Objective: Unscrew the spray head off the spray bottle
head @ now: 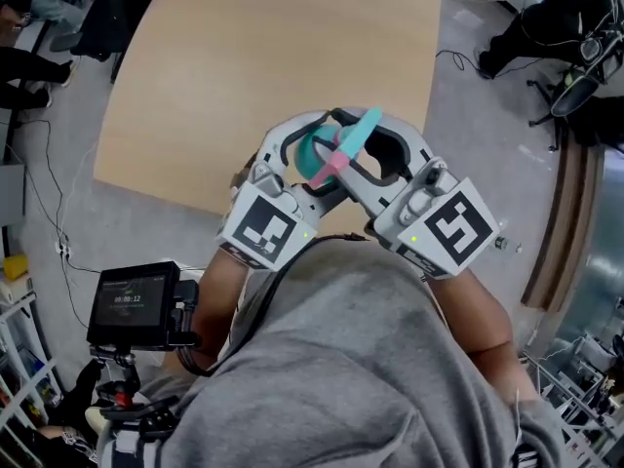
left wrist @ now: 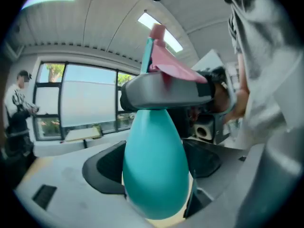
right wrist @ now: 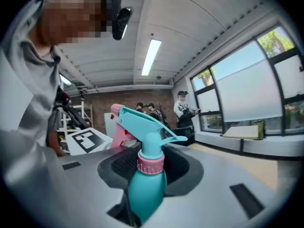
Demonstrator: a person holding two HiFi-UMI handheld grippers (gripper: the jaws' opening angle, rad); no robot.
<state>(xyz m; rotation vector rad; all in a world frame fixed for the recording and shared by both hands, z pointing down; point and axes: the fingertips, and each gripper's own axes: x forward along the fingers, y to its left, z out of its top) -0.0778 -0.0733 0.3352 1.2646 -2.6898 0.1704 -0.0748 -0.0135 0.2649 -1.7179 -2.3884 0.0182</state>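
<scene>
Evidently the job is unfinished: the spray head sits on the teal spray bottle, its pink collar seated on the neck (how loose it is cannot be told). The left gripper clamps the bottle's belly and the right gripper is closed on the collar, both held aloft before the chest, clear of the desk; more twisting, then lifting off, likely remains.

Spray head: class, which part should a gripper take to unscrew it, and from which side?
Best take the pink collar under the spray head, coming from the side, across the neck. It is round and sits on the turning axis; the head above juts out unevenly. The right gripper is closed there, while the left gripper clamps the bottle.
</scene>
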